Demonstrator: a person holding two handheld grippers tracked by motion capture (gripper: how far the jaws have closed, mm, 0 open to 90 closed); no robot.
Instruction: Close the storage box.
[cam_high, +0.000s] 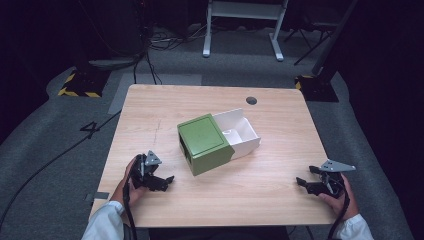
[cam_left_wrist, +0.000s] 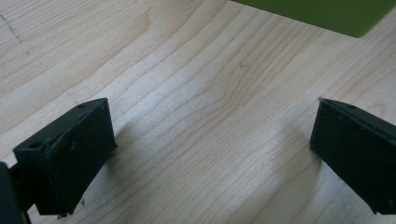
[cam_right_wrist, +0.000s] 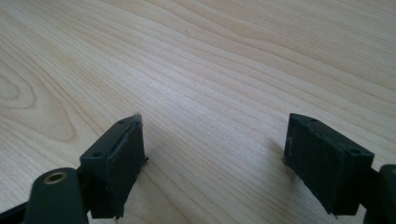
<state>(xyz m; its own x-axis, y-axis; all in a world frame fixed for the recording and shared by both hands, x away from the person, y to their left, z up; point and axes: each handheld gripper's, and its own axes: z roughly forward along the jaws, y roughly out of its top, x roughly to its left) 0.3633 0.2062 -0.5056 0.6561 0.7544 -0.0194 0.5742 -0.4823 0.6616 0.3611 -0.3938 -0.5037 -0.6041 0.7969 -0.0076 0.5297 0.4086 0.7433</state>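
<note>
A green box (cam_high: 204, 142) sits in the middle of the wooden table (cam_high: 270, 192), with a white drawer (cam_high: 239, 131) pulled out of its far right side. The drawer looks empty apart from a small round feature inside. My left gripper (cam_high: 167, 181) rests on the table near the front left, a short way from the box's near corner, open with nothing between its jaws. A strip of the green box (cam_left_wrist: 322, 14) shows at the top of the left gripper view. My right gripper (cam_high: 304, 180) lies near the front right edge, open over bare wood (cam_right_wrist: 210, 93).
A dark round hole (cam_high: 251, 100) marks the table's far right part. Beyond the table the grey carpet carries cables (cam_high: 150, 55), a white frame's legs (cam_high: 242, 25) and yellow-black hazard bases (cam_high: 80, 86).
</note>
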